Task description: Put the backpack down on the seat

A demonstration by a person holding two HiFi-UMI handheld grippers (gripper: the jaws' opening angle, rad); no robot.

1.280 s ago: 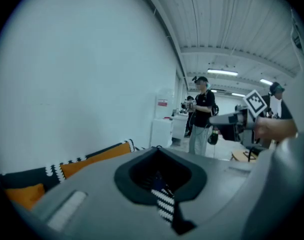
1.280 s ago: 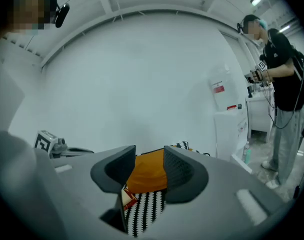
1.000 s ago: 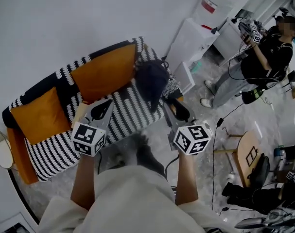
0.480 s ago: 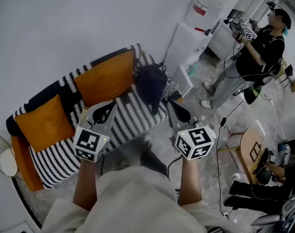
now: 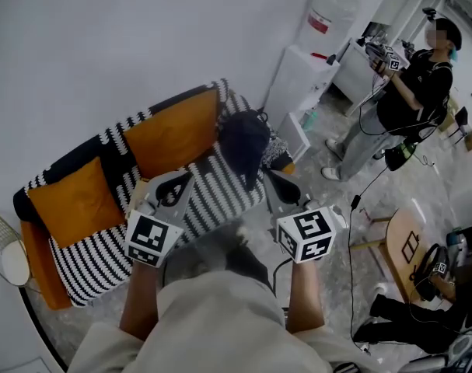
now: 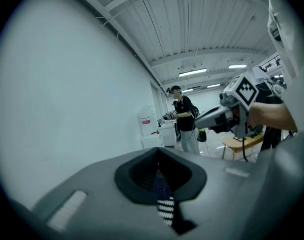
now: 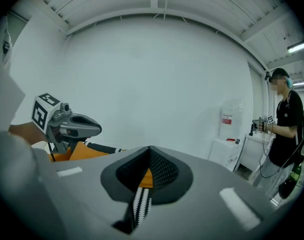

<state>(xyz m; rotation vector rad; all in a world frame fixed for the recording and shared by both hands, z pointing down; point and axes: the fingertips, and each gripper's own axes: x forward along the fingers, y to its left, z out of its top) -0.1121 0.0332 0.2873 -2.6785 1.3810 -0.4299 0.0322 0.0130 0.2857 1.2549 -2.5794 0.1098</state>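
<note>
The dark blue backpack (image 5: 243,142) stands on the right end of the black-and-white striped sofa (image 5: 212,185), leaning on the backrest. Both grippers hang in front of the sofa, apart from the backpack. My left gripper (image 5: 181,179) is shut and holds nothing. My right gripper (image 5: 273,179) is likewise shut and empty. In the left gripper view the jaws (image 6: 159,156) meet, and only a thin slit shows the backpack and sofa stripes. The right gripper (image 6: 199,125) appears there at the right. In the right gripper view the closed jaws (image 7: 149,154) point at the sofa, with the left gripper (image 7: 96,129) at the left.
Two orange cushions (image 5: 173,123) (image 5: 76,200) lean on the sofa back. A white cabinet (image 5: 298,76) and water dispenser (image 5: 325,18) stand right of the sofa. A person (image 5: 410,92) stands at the far right. A wooden stool (image 5: 395,243) and cables lie on the floor.
Both grippers have drawn up and back from the sofa edge and rolled a little. The backpack stays where it was on the seat.
</note>
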